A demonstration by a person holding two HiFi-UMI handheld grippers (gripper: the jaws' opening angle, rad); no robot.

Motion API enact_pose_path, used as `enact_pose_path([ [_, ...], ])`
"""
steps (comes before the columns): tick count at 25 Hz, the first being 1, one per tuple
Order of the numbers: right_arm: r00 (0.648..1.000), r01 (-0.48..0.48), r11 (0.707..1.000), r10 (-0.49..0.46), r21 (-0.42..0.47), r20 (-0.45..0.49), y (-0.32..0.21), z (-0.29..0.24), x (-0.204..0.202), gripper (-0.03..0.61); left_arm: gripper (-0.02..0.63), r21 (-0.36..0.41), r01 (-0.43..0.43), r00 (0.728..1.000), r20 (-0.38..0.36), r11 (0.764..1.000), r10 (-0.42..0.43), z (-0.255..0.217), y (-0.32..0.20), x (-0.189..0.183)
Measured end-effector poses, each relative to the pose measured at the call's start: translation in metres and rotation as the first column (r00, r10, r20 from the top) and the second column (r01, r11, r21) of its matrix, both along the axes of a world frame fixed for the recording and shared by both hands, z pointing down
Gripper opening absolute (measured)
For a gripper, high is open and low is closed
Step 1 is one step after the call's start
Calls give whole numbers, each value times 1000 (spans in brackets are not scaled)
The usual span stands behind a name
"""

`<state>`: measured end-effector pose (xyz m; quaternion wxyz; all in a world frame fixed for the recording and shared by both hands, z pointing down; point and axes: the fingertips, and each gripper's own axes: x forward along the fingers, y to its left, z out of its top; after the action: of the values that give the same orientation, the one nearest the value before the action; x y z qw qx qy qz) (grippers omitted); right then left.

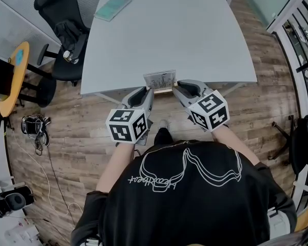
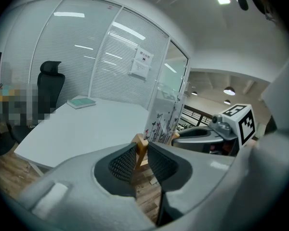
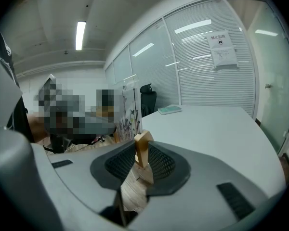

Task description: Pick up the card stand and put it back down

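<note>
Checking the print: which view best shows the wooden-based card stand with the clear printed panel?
Left gripper view: the card stand shows its printed face, large. Right gripper view shows it nearly edge-on; head view shows it small, from above.

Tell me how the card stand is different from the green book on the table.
The card stand stands upright at the near edge of the table; the book lies flat near the far corner. The card stand is gripped at its wooden ends by the left gripper and right gripper; the book is untouched. Both are at that same table.
</note>
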<state>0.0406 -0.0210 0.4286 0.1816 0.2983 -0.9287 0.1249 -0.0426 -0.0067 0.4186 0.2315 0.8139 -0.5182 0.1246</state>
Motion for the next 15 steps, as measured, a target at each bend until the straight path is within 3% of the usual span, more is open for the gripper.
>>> enact_pose_path([
  [15,1000,-6,1000,6,-18,-18,-23,9,-12,89,78,-24,-4,1000,-7,1000,4,8,-25,-12],
])
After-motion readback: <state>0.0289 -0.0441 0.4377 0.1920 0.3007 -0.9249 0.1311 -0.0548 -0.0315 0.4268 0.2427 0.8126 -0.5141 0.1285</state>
